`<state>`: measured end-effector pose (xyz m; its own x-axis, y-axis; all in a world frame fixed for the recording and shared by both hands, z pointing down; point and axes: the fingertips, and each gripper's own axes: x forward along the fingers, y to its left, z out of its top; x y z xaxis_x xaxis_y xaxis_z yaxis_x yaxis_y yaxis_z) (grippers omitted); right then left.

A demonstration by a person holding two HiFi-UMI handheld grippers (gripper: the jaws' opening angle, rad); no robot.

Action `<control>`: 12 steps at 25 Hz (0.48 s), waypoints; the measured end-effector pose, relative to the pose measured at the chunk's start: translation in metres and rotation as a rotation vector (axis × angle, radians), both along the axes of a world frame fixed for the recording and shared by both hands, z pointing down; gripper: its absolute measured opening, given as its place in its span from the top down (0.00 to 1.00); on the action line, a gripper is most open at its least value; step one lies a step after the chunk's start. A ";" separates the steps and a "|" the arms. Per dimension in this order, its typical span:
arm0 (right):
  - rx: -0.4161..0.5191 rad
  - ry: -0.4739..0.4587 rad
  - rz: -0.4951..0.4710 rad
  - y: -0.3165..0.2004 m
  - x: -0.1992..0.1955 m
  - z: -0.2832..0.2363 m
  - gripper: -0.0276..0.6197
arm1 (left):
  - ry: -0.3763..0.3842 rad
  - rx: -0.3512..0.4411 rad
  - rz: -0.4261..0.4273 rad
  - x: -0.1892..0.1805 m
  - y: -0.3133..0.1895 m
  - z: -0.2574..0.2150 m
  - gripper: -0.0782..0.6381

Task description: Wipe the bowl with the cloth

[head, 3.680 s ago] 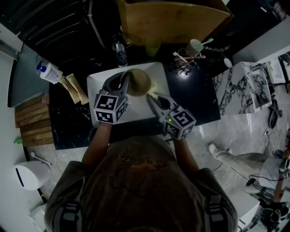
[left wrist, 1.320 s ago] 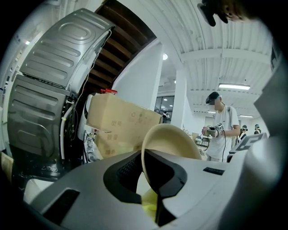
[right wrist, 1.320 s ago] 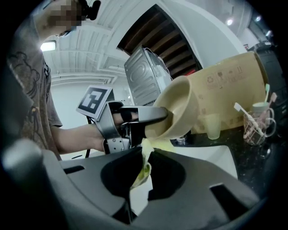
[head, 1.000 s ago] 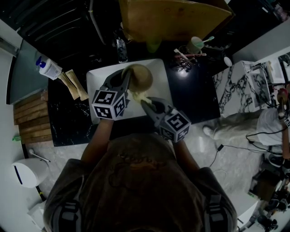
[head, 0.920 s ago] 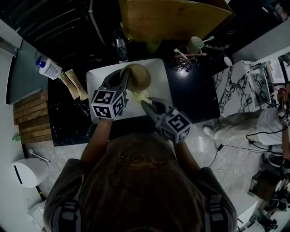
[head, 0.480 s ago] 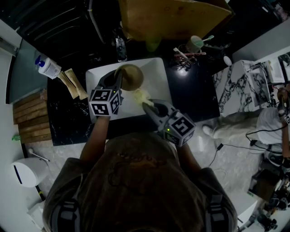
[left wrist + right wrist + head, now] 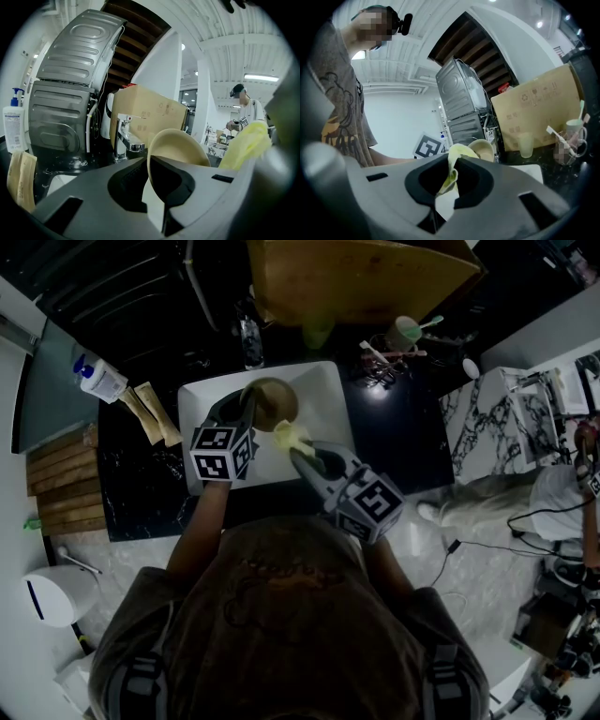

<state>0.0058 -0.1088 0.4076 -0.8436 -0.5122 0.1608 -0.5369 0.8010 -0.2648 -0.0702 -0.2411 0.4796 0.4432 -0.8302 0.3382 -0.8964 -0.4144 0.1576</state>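
A tan bowl is held on edge over the white sink, its rim pinched by my left gripper, which is shut on it. In the left gripper view the bowl rises from between the jaws. My right gripper is shut on a yellow cloth, which sits just right of and below the bowl, close to its rim. In the right gripper view the cloth sticks up between the jaws, with the bowl just behind it.
A chrome tap stands behind the sink. On the black counter are a soap bottle, two flat packets, a cup with utensils and a cardboard box. Another person stands at the right.
Both grippers stay over the sink. The bowl has shifted slightly and the cloth has risen a little toward the bowl's rim over the last half second.
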 end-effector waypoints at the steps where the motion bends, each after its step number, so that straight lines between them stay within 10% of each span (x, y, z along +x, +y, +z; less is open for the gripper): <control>1: 0.005 -0.002 -0.004 0.000 -0.002 -0.002 0.92 | -0.001 -0.004 0.004 0.002 0.001 0.002 0.86; 12: 0.052 -0.024 0.009 -0.021 -0.011 -0.021 0.92 | 0.004 -0.015 0.047 0.023 0.008 0.006 0.86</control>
<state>-0.0053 -0.1299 0.3865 -0.8424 -0.5267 0.1140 -0.5379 0.8093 -0.2358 -0.0473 -0.2328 0.4859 0.4831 -0.8033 0.3484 -0.8752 -0.4538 0.1673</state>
